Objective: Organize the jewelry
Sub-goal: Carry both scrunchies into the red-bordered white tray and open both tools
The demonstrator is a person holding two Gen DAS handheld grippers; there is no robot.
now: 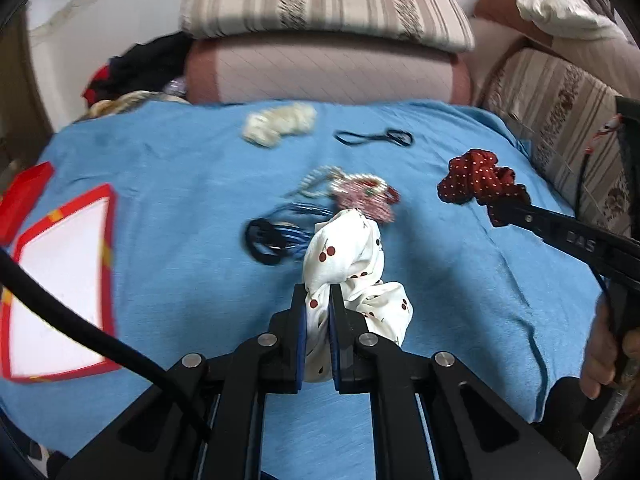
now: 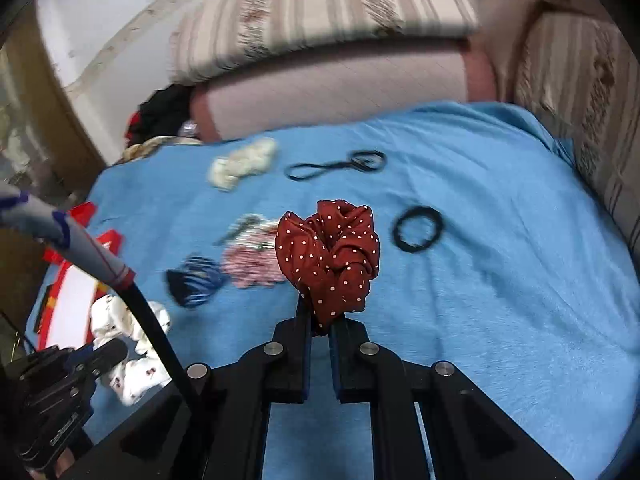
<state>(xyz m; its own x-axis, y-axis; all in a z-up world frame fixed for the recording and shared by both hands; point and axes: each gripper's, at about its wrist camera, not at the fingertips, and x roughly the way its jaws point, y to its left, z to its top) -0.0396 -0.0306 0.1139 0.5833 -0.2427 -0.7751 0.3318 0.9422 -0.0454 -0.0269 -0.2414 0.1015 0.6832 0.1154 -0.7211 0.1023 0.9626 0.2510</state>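
Observation:
My left gripper [image 1: 319, 294] is shut on a white cherry-print scrunchie [image 1: 352, 264] and holds it above the blue cloth [image 1: 180, 184]. My right gripper [image 2: 320, 312] is shut on a dark red polka-dot scrunchie [image 2: 328, 252], also lifted; it also shows in the left wrist view [image 1: 478, 178]. The white scrunchie also shows in the right wrist view [image 2: 132, 356]. On the cloth lie a pearl and pink beaded piece [image 1: 360, 192], a blue striped hair tie bundle [image 1: 280, 236], a cream scrunchie [image 1: 278, 122], thin black elastics [image 1: 374, 137] and a thick black hair tie [image 2: 418, 229]. A red-rimmed open box [image 1: 60, 288] lies at the left.
A red lid [image 1: 24, 196] lies beside the box. Striped cushions [image 1: 320, 0] and a pink bolster [image 1: 320, 68] line the back, a patterned sofa arm [image 1: 560, 120] the right. Dark clothes [image 1: 144, 64] are piled at the back left.

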